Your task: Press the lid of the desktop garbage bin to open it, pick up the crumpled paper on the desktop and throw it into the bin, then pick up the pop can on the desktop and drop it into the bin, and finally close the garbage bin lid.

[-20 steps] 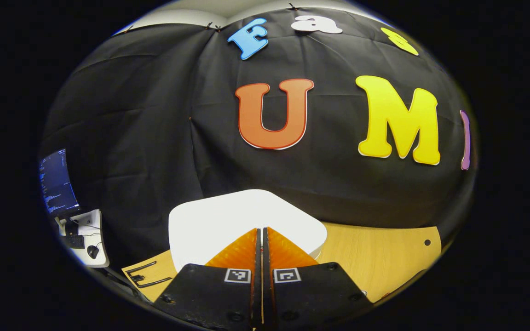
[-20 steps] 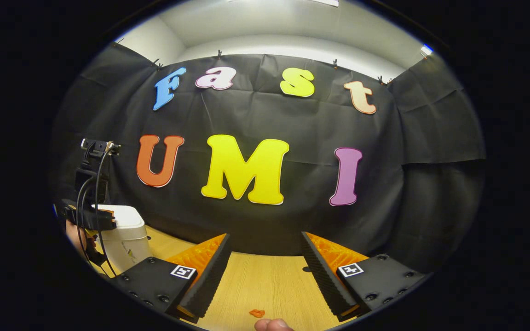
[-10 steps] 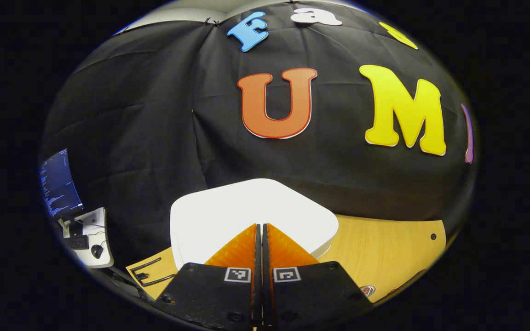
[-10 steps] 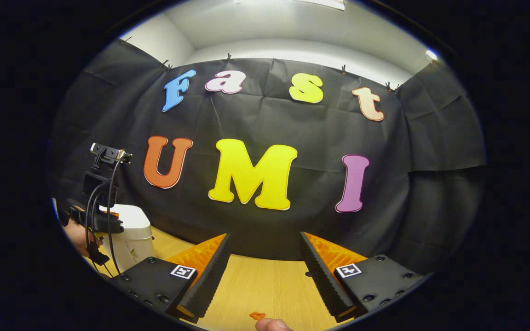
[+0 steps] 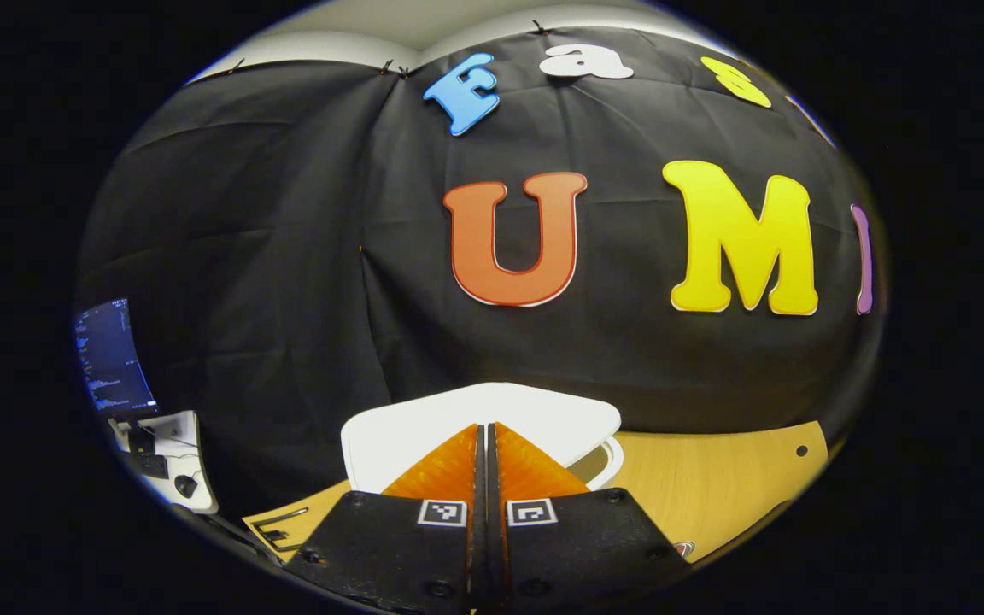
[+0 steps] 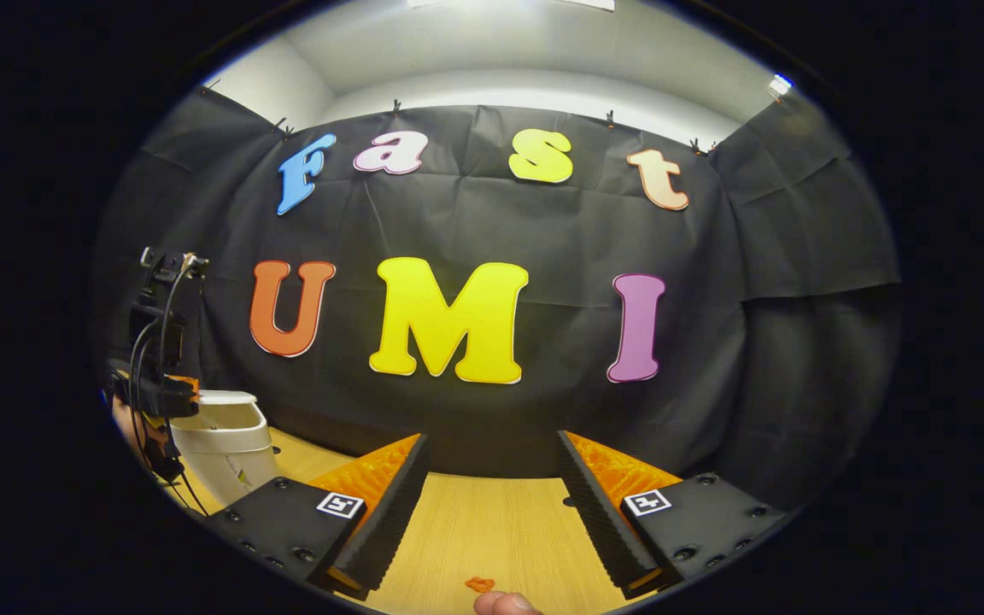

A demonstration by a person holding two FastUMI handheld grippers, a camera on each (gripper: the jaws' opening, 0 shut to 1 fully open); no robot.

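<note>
In the left gripper view, the left gripper (image 5: 487, 440) sits bottom centre with its fingers pressed together, nothing between them, tips at the white lid (image 5: 492, 410). The lid is raised at its right edge, showing a gap above the bin (image 5: 607, 461) rim. In the right gripper view, the bin (image 6: 227, 444) stands lower left on the desktop (image 6: 492, 530). The right gripper (image 6: 488, 487), bottom centre, has its fingers spread apart and empty. Judged step: lid opening, nearly complete. Next: locate the crumpled paper and close the right gripper on it.
</note>
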